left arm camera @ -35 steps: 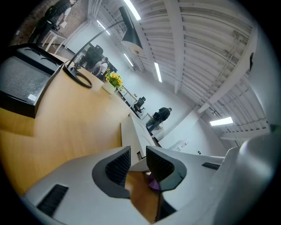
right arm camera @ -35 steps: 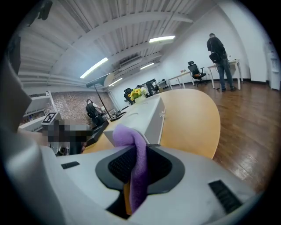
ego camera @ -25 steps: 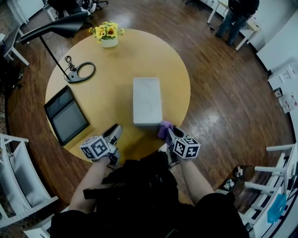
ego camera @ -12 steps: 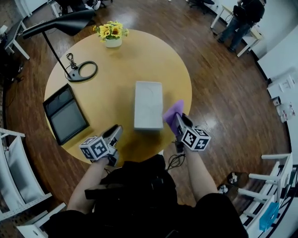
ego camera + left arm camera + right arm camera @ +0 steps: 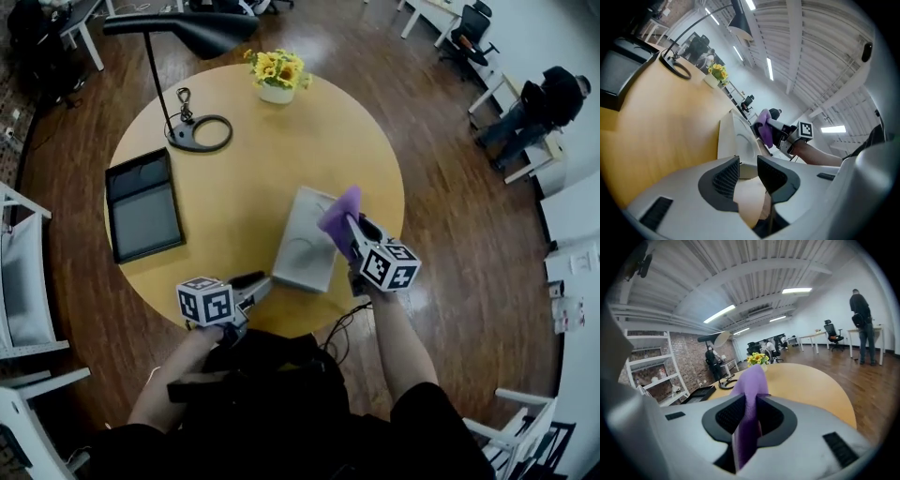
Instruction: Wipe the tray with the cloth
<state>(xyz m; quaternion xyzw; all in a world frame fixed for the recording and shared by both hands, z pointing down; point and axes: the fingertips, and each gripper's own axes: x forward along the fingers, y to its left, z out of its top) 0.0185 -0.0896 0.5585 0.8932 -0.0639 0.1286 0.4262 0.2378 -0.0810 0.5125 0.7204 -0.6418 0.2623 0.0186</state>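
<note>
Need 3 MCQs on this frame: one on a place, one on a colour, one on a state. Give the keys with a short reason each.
1. Where do the flowers stand?
A. at the far edge of the table
B. on a chair
C. on the floor

2. What colour is the cloth?
A. green
B. purple
C. white

3. What state is the right gripper in?
A. open and empty
B. shut on a lamp
C. shut on the cloth

Key:
1 A: the head view shows the flowers on the table by its far rim.
2 B: the cloth is purple in all three views.
3 C: the right gripper view shows both jaws pressed on the cloth.
</note>
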